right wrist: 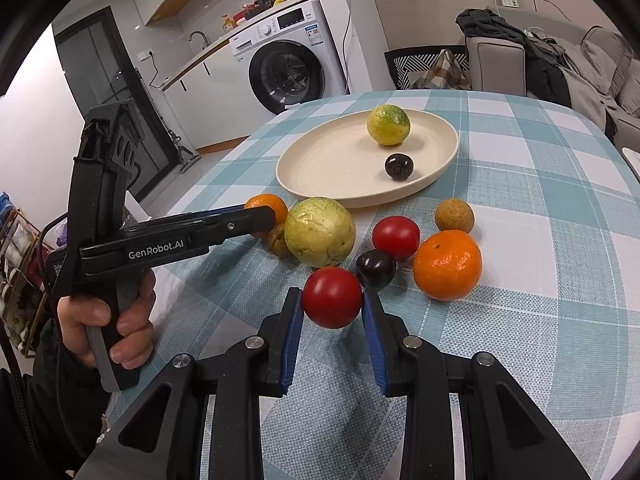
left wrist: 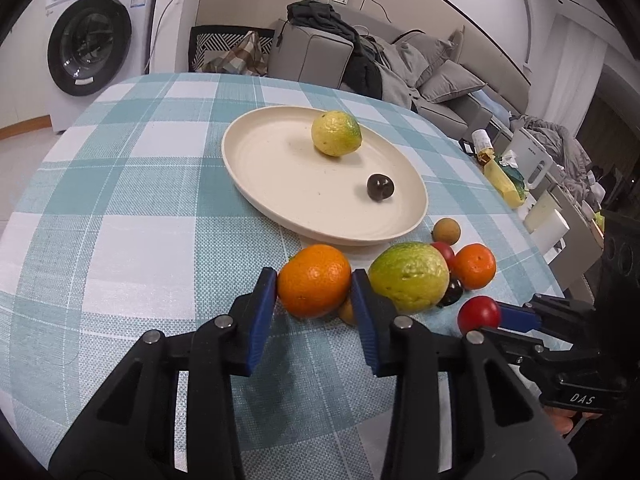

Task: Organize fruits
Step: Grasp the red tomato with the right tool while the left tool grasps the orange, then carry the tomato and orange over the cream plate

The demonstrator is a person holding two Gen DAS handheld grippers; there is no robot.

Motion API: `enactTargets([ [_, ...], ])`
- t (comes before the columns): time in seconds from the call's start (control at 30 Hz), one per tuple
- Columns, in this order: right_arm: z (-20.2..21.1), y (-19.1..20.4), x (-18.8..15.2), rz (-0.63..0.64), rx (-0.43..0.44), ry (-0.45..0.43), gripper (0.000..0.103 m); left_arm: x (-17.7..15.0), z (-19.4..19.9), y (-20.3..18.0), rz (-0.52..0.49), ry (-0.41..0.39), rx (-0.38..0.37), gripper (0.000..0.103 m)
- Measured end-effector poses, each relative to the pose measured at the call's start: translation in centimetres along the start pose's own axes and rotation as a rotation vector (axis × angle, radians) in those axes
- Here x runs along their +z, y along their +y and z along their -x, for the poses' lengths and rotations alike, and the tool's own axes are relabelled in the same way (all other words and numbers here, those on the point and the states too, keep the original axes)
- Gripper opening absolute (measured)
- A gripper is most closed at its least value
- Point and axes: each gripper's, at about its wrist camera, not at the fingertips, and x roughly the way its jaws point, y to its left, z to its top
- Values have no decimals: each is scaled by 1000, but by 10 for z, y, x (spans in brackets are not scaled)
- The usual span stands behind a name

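Observation:
A cream plate (left wrist: 280, 184) (right wrist: 320, 168) holds a yellow-green citrus (left wrist: 336, 133) (right wrist: 389, 125) and a dark plum (left wrist: 381, 187) (right wrist: 399, 166). In front of it lies a cluster of fruit. My left gripper (left wrist: 314, 280) (right wrist: 264, 216) is shut on an orange (left wrist: 314, 280) (right wrist: 268, 205). My right gripper (right wrist: 332, 298) (left wrist: 484, 316) is shut on a red tomato (right wrist: 332, 298) (left wrist: 479, 314). Beside them lie a green guava (left wrist: 409, 276) (right wrist: 320, 232), a second tomato (right wrist: 396, 237), a dark plum (right wrist: 376, 269), another orange (right wrist: 447, 265) (left wrist: 474, 266) and two small brown fruits (right wrist: 454, 215) (right wrist: 279, 242).
The round table has a teal checked cloth (left wrist: 152, 216) (right wrist: 540, 184). A washing machine (left wrist: 90, 46) (right wrist: 290, 68) stands behind, a grey sofa (left wrist: 440, 76) with clothes to the right. A cluttered side table (left wrist: 532, 184) is at the right edge.

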Motion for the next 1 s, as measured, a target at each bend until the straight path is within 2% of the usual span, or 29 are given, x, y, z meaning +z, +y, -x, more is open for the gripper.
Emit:
enactTargets([
  [0.27,2,1,1,-2,-4,-27,31,3,14,1,-10,-55,-5,35],
  [0.5,10,-4,6,-14,-7,-76,31,9,28,-3,-32,-108,25,35],
  [0.83,15,-11,30,-24,-25,-119,31,19,30,-7,-47,-141,50,35],
  [1.0,18,-15,45,-36,-1,-145,31,25,22,-8,-38,-145,52,35],
])
